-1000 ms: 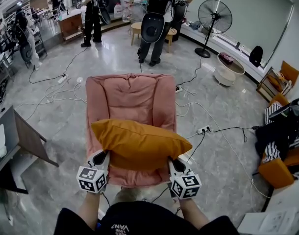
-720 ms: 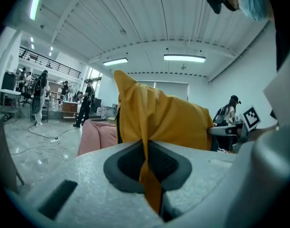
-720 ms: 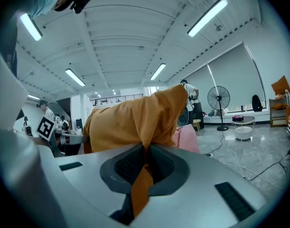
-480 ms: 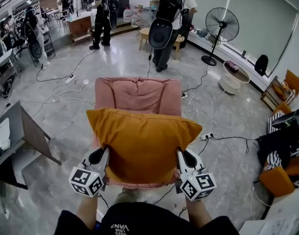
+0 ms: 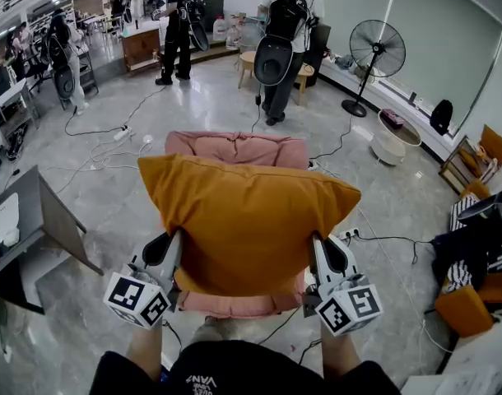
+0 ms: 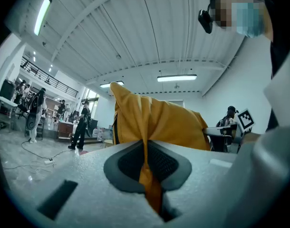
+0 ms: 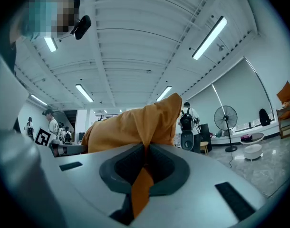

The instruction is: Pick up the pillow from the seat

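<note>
The left hand-held gripper (image 5: 170, 252) is clenched on the left edge of the pillow (image 5: 247, 220), pinching a fold of orange cloth flat between its dark ribbed pads. The right hand-held gripper (image 5: 321, 253) grips the opposite edge the same way. The pillow is plump, roughly square and of matte woven fabric, and it hangs upright over the seat of the armchair (image 5: 239, 148). The armchair is pink, soft and creased. Around it lies a glossy grey stone floor (image 5: 111, 220) strewn with thin cables (image 5: 86, 156). Beyond the armchair stand people with backpacks (image 5: 285, 31), and to its right a black pedestal fan (image 5: 376, 49).
</note>
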### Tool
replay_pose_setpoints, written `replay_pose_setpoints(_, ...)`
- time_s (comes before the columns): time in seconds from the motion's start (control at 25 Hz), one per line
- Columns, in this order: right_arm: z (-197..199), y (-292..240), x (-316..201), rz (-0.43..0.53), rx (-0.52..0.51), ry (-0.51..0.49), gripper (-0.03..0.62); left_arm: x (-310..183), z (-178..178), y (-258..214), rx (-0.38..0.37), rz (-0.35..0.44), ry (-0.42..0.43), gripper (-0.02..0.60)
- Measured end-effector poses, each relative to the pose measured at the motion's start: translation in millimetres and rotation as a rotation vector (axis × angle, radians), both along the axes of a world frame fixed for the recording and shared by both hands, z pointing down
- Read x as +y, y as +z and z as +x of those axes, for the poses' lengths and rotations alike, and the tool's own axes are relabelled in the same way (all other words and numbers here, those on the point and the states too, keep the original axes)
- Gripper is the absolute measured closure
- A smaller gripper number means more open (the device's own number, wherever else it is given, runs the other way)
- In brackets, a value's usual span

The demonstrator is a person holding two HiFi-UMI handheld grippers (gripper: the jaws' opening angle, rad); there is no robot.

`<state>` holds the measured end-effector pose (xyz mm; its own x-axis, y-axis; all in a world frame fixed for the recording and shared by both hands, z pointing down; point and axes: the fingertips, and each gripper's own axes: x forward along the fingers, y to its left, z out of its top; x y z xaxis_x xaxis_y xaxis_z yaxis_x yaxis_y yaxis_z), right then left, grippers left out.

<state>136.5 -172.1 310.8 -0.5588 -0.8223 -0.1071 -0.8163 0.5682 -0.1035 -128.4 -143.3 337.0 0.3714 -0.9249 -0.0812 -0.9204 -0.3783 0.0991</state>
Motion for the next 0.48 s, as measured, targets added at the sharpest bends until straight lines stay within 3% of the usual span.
replay_pose_setpoints(0.48, 8.5, -57.3, 4.7, 0.12, -0.018, 0.039, 0.574, 4.9, 10.0, -50.7, -0.008, 0.11, 0.015, 0.558)
